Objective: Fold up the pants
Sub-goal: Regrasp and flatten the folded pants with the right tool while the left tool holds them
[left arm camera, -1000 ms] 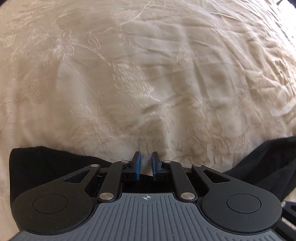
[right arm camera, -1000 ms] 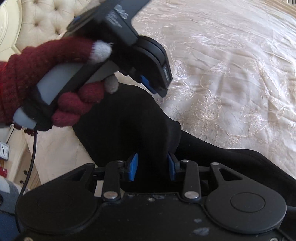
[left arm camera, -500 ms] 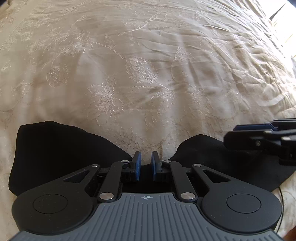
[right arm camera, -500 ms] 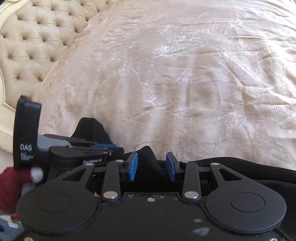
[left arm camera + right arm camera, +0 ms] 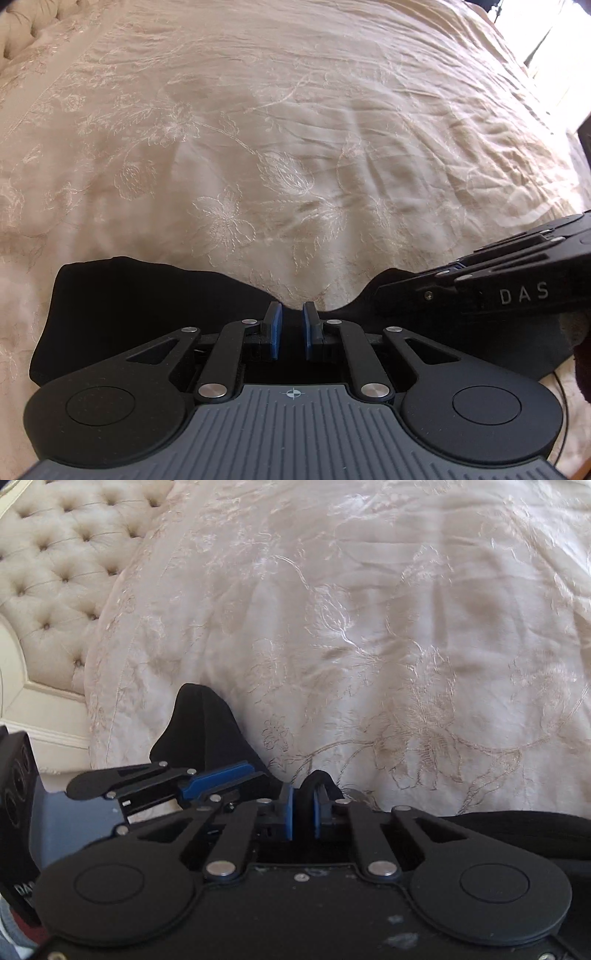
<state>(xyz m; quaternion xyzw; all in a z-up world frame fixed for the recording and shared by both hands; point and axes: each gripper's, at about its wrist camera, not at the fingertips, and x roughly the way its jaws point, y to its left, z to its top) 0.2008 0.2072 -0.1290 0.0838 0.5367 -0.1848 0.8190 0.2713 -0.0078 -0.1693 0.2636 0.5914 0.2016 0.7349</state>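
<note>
Pants (image 5: pixel 147 306) lie at the bed's (image 5: pixel 295 147) near edge; left gripper (image 5: pixel 291 334) and right gripper (image 5: pixel 303 816) each pinch black cloth, apparently to carry a fold.

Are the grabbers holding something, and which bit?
Both the left gripper and right gripper pinch the black fabric pants along their near edge.

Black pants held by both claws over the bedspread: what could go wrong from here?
The right claw pinches only a small bunched fold of the black pants, so it might slip out. The left claw also grips near the edge. Cloth sags between the grips, so it may crease on the bedspread.
</note>
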